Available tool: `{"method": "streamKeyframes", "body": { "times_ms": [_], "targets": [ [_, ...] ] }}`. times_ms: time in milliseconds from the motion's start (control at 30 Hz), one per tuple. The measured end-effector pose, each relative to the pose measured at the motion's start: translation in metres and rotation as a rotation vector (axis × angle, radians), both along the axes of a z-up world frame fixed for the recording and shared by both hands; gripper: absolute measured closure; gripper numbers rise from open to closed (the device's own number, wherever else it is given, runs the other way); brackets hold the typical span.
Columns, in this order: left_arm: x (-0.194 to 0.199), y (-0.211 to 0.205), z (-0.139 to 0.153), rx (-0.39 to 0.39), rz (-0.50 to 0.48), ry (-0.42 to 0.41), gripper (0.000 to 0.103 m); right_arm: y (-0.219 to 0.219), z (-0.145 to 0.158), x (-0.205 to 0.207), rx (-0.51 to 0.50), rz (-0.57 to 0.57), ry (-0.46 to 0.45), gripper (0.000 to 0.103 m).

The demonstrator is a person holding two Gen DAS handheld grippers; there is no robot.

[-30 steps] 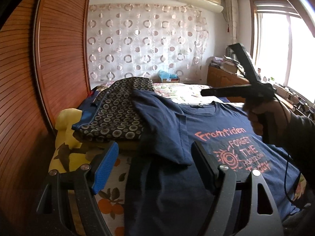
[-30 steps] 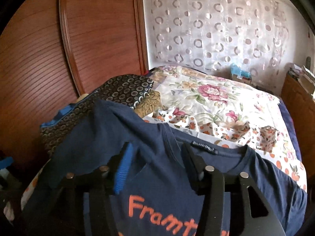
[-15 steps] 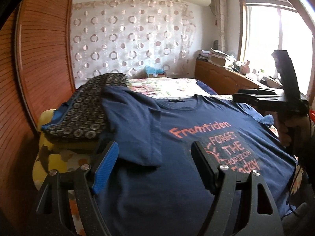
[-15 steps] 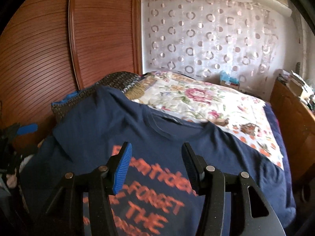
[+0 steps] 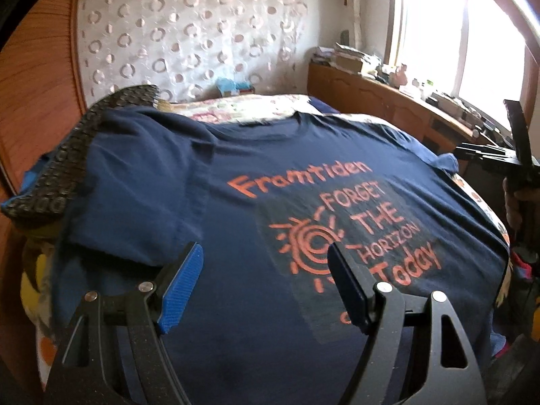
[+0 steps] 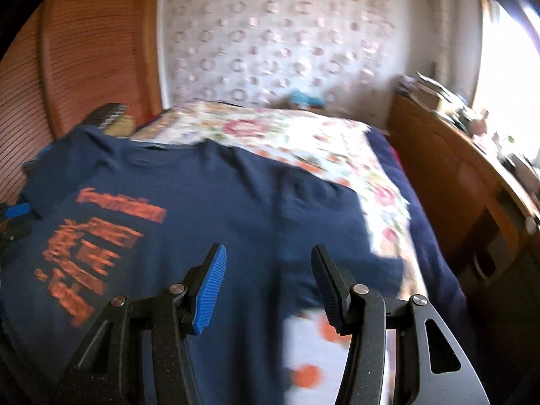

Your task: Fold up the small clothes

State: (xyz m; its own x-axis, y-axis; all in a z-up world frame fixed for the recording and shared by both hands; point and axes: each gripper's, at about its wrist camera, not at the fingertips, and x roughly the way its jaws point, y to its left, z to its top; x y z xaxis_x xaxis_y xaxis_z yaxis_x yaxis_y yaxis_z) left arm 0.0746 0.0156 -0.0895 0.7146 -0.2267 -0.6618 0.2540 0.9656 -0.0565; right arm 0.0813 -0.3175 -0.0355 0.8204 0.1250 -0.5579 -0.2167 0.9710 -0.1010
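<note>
Navy T-shirt (image 5: 236, 175) with orange print – floral bedspread (image 6: 303, 138), ring-patterned curtain (image 5: 189, 33), blue-padded tools

Bed (image 6: 388, 199) under floral cover (image 6: 303, 135). Navy T-shirt (image 5: 270, 202) spread flat on near end, orange print up, left sleeve folded inward. Dark ring-patterned garment (image 5: 67, 168) just left of T-shirt, touching its shoulder. Bare floral cover beyond T-shirt's collar.
</note>
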Motion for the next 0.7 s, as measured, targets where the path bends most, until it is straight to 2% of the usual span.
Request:
{"method": "streamKeyframes", "body": {
  "times_ms": [133,400,533,700],
  "targets": [
    [0.007,-0.015,-0.009,0.033,-0.036,0.051,0.026,-0.037,-0.012,-0.002,0.018,-0.086,0.038,0.049],
    [0.024,-0.033,-0.02,0.079,-0.085,0.159,0.026,-0.057,-0.014,0.025,0.115,-0.163,0.134,0.049],
    [0.025,-0.038,-0.021,0.113,-0.087,0.165,0.026,-0.073,-0.004,0.028,0.162,-0.16,0.171,0.049],
    [0.025,-0.037,-0.021,0.113,-0.088,0.168,0.023,-0.076,0.002,0.034,0.18,-0.144,0.208,0.049]
  ]
}}
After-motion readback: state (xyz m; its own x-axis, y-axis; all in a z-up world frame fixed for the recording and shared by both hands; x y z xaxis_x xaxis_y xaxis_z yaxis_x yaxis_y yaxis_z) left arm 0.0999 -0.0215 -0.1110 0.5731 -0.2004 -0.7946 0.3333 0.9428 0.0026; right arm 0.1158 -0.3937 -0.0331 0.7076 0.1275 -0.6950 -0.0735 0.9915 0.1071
